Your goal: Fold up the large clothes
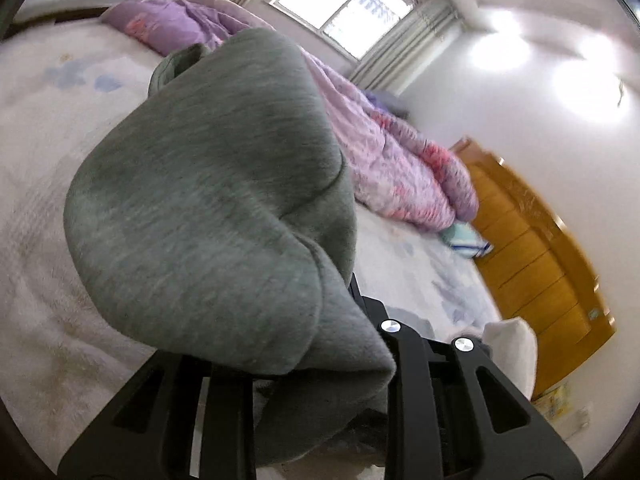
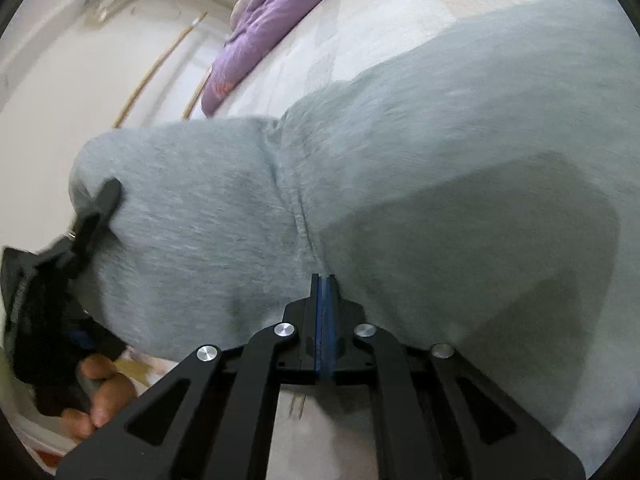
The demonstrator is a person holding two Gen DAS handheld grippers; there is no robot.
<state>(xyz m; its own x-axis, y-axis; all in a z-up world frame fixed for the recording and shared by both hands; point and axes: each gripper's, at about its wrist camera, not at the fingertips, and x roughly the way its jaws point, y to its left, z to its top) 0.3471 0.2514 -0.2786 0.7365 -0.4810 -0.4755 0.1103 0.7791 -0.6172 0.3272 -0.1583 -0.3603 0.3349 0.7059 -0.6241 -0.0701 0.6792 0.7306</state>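
Observation:
A large grey sweatshirt-like garment (image 1: pixel 208 184) fills the left wrist view, draped over my left gripper so that only one black finger (image 1: pixel 355 286) shows at its edge. In the right wrist view the left gripper (image 2: pixel 100 204) sits at the far left, clamped on a raised edge of the garment (image 2: pixel 400 160). A hand (image 2: pixel 104 392) holds it from below. My right gripper (image 2: pixel 325 280) has its blue pads pressed together on a seam of the cloth. The rest of the garment spreads over the bed to the right.
The bed has a white fleecy cover (image 1: pixel 48 160). A bunched purple and pink quilt (image 1: pixel 384 148) lies along its far side, with a teal pillow (image 1: pixel 466 240) beside it. An orange wooden panel (image 1: pixel 532 248) stands past the bed, under a bright window (image 1: pixel 344 4).

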